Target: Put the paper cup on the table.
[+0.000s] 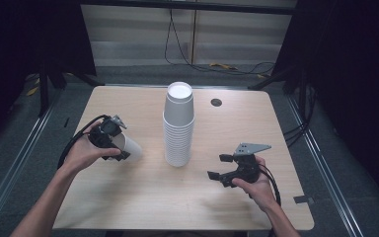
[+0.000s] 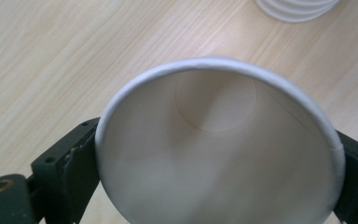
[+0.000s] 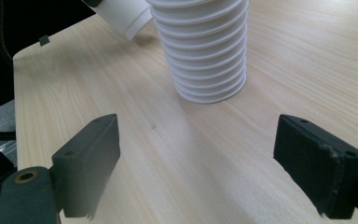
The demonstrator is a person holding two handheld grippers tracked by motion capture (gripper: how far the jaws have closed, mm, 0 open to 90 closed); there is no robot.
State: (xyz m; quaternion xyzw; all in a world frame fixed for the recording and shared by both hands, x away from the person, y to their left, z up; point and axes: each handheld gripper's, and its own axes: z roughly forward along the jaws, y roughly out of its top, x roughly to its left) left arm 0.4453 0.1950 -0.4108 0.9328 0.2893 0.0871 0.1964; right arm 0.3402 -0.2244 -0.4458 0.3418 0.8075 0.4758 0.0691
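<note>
Nearest the person, the right gripper (image 1: 221, 168) rests low on the table (image 1: 143, 207) with its jaws spread wide and nothing between them; in the right gripper view they frame bare wood, with the cup stack (image 3: 204, 51) standing ahead and slightly to one side.

Further in, the left gripper (image 1: 116, 148) has a single paper cup (image 1: 128, 147) between its jaws at the rim end. In the left gripper view the pads sit against both sides of the rim (image 2: 214, 63), so I judge it a grip, though a light one. The cup lies tilted, its long axis running from the gripper toward the stack, base leading, mouth toward the hand. It is empty inside.

Beyond, at the table's middle, the stack of nested white cups (image 1: 178, 126) stands upright, mouths down. The held cup is near its lower part but apart from it. The left hand (image 1: 86, 150) is the nearer one to the stack's side; the next move, in my judgement, depends on turning the cup's axis upright.
</note>
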